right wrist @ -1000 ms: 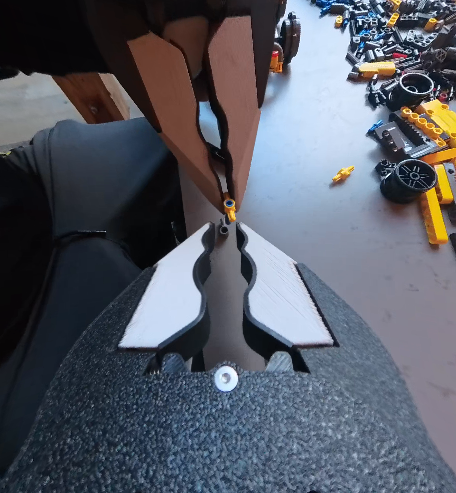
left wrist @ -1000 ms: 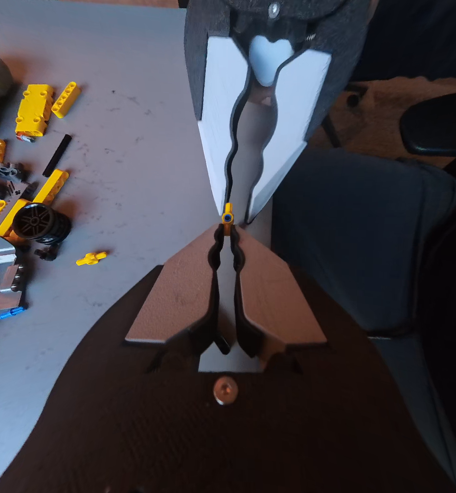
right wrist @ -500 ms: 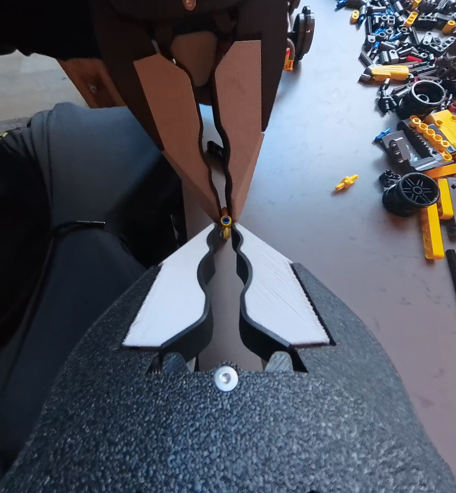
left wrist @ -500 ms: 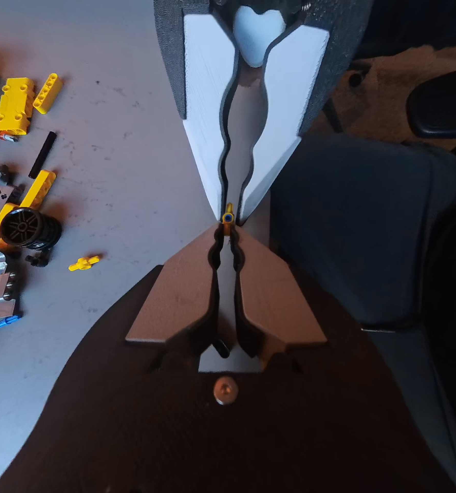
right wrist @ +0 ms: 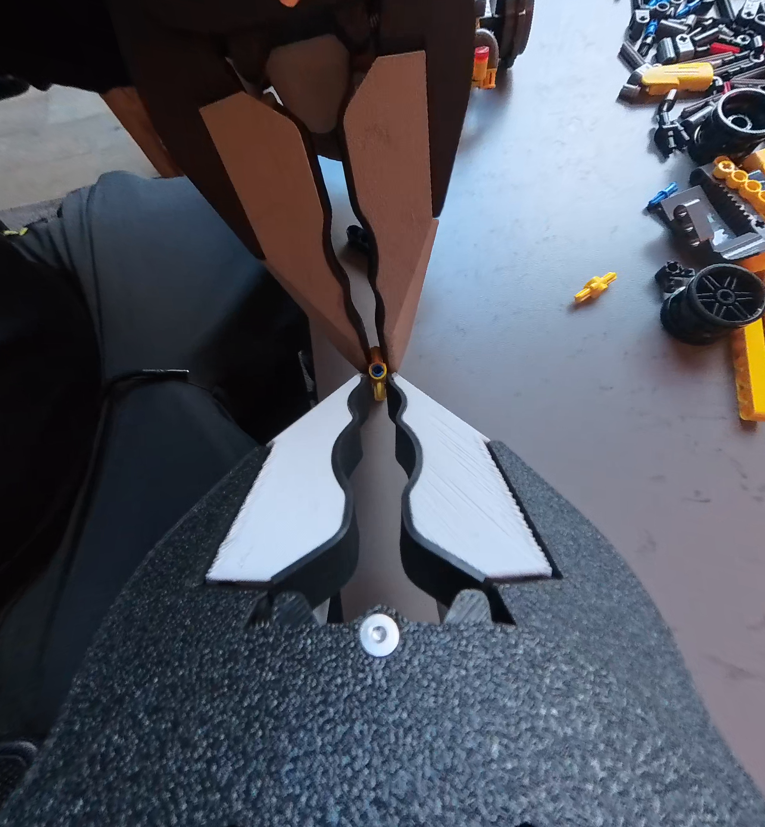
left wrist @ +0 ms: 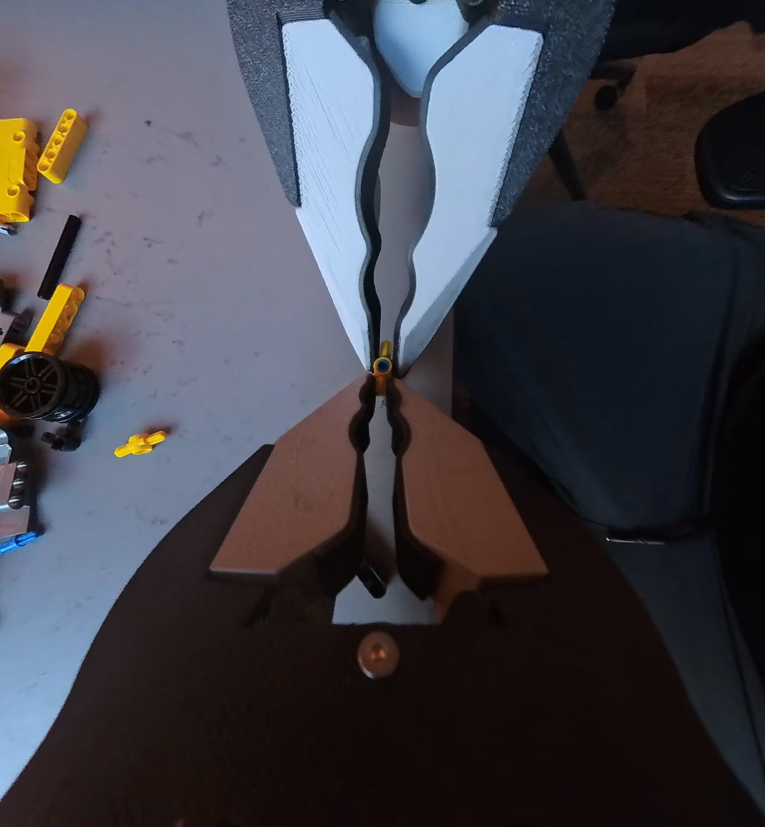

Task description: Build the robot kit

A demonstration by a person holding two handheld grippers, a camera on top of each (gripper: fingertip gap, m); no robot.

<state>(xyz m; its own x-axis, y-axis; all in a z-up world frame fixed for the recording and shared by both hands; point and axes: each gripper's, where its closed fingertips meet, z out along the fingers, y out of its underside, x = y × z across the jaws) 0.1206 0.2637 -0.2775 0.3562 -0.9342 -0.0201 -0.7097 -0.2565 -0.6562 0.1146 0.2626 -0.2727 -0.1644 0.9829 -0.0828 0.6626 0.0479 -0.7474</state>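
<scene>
Closer together than a second ago, tips now meeting nose to nose over the table edge. Left gripper pinching one end of the yellow pin, right gripper clamped on the other end, blue hole facing up between them. Plenty of bare table toward the loose pin and wheel; dark trousers right beside the edge.

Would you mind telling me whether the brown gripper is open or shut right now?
Shut. The left gripper, the brown one, has its fingertips pinched on a small yellow connector piece, with only that piece between them.
</scene>
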